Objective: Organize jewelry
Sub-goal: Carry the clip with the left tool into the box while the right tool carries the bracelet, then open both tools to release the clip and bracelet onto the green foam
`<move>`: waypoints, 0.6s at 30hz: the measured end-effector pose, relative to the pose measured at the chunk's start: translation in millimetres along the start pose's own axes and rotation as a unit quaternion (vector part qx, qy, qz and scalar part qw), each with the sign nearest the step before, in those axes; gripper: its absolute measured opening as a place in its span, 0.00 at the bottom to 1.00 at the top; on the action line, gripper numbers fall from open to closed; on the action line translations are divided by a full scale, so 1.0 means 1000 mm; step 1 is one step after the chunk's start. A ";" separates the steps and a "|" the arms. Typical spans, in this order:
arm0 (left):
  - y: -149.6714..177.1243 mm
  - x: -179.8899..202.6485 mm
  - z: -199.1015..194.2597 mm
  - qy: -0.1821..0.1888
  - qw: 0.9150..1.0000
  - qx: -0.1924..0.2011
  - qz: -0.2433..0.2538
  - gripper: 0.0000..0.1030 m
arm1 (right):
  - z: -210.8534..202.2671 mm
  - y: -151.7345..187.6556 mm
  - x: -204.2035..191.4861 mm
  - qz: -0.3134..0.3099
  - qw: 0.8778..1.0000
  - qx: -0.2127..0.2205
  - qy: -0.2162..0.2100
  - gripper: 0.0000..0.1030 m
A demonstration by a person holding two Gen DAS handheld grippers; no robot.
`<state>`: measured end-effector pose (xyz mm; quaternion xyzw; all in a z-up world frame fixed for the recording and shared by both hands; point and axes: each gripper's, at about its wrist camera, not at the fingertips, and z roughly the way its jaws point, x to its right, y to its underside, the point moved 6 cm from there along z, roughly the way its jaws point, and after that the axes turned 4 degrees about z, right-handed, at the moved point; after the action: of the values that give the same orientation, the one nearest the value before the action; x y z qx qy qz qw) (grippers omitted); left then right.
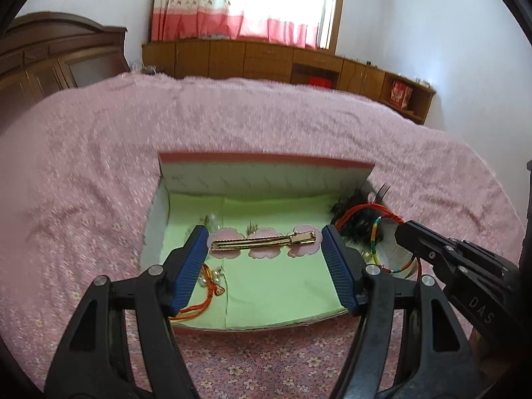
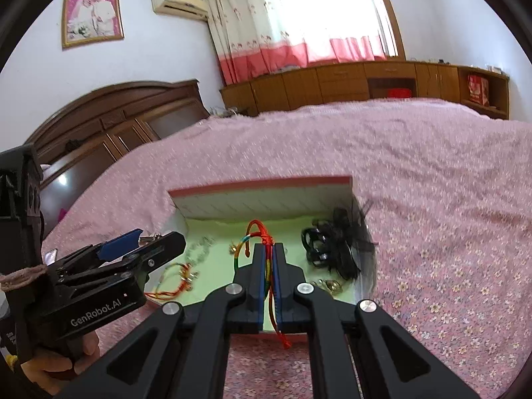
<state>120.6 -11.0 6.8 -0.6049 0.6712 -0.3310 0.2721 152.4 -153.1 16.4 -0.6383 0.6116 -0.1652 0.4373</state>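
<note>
My left gripper holds a gold hair clip with pink cloud shapes lengthwise, each end against a blue pad, just above the green-lined box. In the right wrist view the left gripper hovers over the box's left side. My right gripper is shut on a red and rainbow cord bracelet, whose tail hangs down between the fingers. From the left wrist view the right gripper carries that bracelet over the box's right edge.
Inside the box lie an orange cord bracelet with beads, a clear bead string, a black feathered hairpiece and a small gold piece. The box rests on a pink floral bedspread. A wooden headboard and low cabinets stand behind.
</note>
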 end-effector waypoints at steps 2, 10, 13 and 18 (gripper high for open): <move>0.005 -0.001 0.011 0.001 1.000 -0.016 -0.003 0.60 | 0.009 0.005 0.005 0.002 1.000 -0.014 0.004 0.05; 0.023 -0.006 0.041 0.003 0.997 -0.070 -0.023 0.60 | 0.038 0.020 0.017 0.006 0.998 -0.058 0.014 0.05; 0.027 -0.005 0.048 0.006 0.996 -0.083 -0.026 0.60 | 0.044 0.024 0.020 0.001 0.997 -0.069 0.022 0.05; 0.031 -0.001 0.053 -0.002 0.996 -0.091 -0.008 0.60 | 0.051 0.029 0.025 0.005 0.996 -0.081 0.028 0.06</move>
<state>141.3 -14.4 -50.8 -0.6330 0.6934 -0.2694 0.2146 176.5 -154.1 -42.0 -0.6639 0.6381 -0.1310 0.3674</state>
